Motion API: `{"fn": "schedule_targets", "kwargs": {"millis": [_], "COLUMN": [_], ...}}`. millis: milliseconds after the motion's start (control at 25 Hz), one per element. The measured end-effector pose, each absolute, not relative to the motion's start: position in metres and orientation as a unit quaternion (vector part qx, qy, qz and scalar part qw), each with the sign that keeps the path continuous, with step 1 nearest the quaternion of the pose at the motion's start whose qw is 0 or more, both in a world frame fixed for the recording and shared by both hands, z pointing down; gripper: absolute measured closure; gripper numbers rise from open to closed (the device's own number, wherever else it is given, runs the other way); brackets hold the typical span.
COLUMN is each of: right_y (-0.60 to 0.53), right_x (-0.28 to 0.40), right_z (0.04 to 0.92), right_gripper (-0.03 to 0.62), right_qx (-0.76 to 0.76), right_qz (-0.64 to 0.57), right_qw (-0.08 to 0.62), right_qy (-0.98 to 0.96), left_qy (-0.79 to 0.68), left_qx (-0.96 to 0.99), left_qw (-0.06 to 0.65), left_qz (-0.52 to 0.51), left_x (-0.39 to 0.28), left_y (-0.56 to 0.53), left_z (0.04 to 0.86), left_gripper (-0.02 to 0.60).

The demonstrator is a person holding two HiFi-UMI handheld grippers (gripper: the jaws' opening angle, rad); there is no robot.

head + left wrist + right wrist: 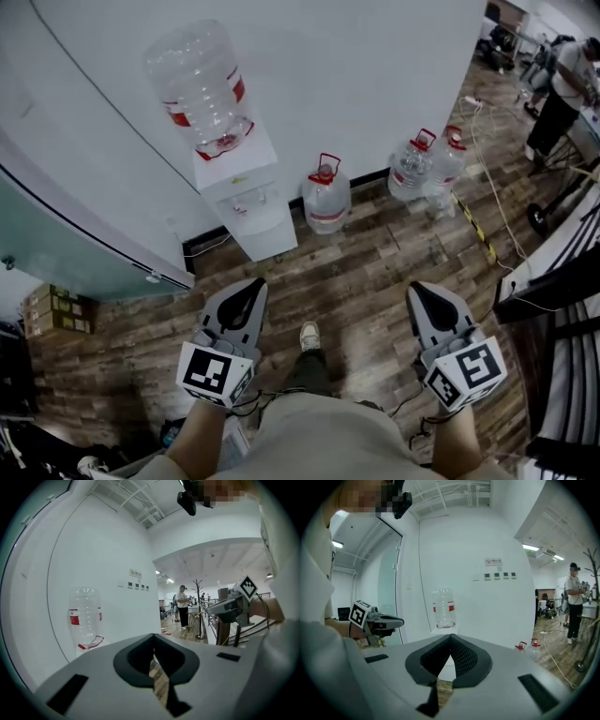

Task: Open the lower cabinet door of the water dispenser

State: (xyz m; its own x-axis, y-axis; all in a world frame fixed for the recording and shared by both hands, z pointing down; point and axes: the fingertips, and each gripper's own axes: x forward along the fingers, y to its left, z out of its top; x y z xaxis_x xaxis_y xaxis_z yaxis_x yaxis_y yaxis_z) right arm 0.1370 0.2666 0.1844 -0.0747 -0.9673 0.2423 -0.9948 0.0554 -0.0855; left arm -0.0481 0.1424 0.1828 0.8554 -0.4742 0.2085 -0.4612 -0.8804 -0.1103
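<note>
The white water dispenser (246,202) stands against the wall with an empty clear bottle (200,86) upside down on top. Its lower cabinet door (269,232) faces me and looks closed. My left gripper (251,287) and right gripper (420,292) are both held out over the wooden floor, short of the dispenser, jaws shut with nothing in them. In the left gripper view the bottle (84,616) is at the left and the right gripper (229,607) at the right. The right gripper view has the bottle (443,607) straight ahead and the left gripper (379,620) at the left.
Three water jugs (325,195) (412,167) (448,157) stand along the wall right of the dispenser. A cable (492,202) runs across the floor. A person (561,89) stands far right beside racks (562,272). A glass partition (66,248) and cardboard boxes (56,309) are at the left.
</note>
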Motion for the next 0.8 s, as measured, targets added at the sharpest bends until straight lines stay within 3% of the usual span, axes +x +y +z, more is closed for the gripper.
{"fn": "schedule_targets", "kwargs": {"millis": [400, 800], "right_y": [0.096, 0.022], "right_x": [0.159, 0.178], "right_z": [0.182, 0.190], "right_gripper": [0.588, 0.588], "right_qx": [0.668, 0.656], "right_qz": [0.125, 0.114], "right_qw": [0.060, 0.050], "right_qy": [-0.731, -0.744], "left_qy": [0.233, 0.247], "left_qx": [-0.963, -0.959], "left_qw": [0.019, 0.004], "left_qz": [-0.137, -0.137], "left_x": [-0.023, -0.015], "left_y": [-0.011, -0.071], "left_z": [0.194, 0.210], "left_gripper": [0.575, 0.575]}}
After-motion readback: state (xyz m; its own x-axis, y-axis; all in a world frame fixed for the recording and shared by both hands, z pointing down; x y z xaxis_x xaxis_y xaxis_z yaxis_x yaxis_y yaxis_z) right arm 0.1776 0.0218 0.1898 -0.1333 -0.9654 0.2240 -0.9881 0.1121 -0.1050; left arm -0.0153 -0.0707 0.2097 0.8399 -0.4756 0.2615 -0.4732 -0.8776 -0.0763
